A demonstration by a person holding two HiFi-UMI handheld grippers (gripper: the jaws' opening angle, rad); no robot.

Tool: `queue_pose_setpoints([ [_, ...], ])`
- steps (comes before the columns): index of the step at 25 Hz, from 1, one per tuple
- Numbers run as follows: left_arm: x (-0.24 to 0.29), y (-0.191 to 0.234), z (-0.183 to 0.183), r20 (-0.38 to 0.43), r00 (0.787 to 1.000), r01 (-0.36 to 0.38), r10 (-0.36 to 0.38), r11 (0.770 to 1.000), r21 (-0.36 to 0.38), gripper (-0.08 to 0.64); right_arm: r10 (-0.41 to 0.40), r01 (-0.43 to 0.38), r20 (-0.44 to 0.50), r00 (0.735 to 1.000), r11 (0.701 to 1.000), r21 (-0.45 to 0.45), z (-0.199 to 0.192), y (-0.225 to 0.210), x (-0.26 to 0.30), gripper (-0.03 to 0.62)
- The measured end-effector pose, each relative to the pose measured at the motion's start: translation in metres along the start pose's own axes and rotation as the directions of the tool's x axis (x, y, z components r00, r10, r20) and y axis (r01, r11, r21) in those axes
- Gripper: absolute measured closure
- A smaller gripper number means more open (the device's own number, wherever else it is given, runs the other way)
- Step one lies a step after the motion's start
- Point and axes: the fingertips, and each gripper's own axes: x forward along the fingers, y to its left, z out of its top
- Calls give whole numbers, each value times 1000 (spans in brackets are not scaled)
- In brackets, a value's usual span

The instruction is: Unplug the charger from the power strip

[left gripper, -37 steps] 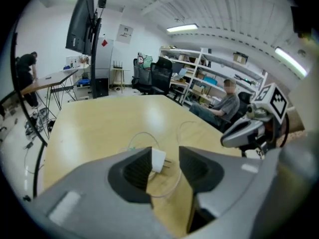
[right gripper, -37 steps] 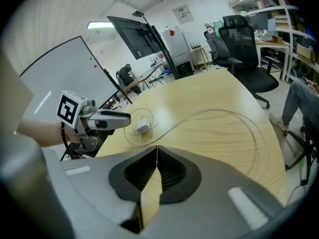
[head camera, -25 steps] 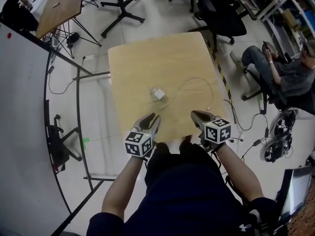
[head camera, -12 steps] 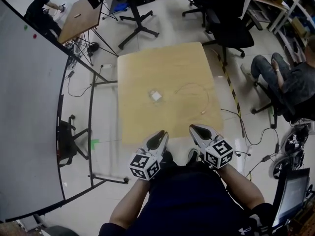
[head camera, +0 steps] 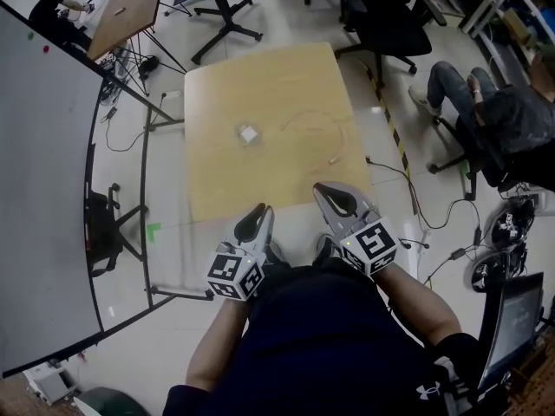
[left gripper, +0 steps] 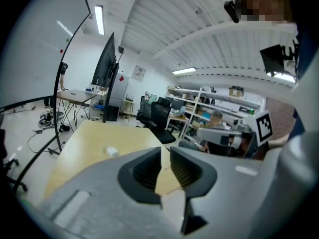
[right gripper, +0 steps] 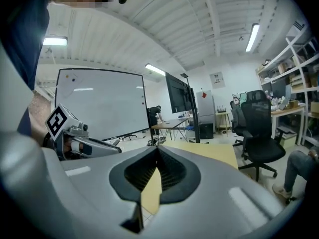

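A: So, where's the charger relative to the grippers?

B: Going left to right: the whiteboard [head camera: 43,189] is well left of the table [head camera: 260,68], no factor. The left gripper [head camera: 257,221] is just off the table's near edge, jaws together, nothing in them. The charger [head camera: 249,133] lies on the table left of its middle, straight ahead of that gripper and well apart from it. The right gripper [head camera: 332,199] is also off the near edge, jaws together, empty.

A: Long axis?

B: Too small to call. Its cable [head camera: 335,158] loops toward the table's right side, and the loose end lies nearer the right gripper.

A: Power strip?

B: None I can make out on the table. The charger looks unplugged. My read: the left gripper is nearer, with only bare tabletop between. The office chair [head camera: 390,24] and the seated person [head camera: 499,120] are beyond the table's right edge, not in the way.
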Motion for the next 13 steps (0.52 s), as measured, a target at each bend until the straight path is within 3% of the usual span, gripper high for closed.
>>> queue_pose_setpoints([
  [13,-22,42,7,-10,998,54,-54,999,7,500,-56,56,-10,998,998,-17,4,36,34,583],
])
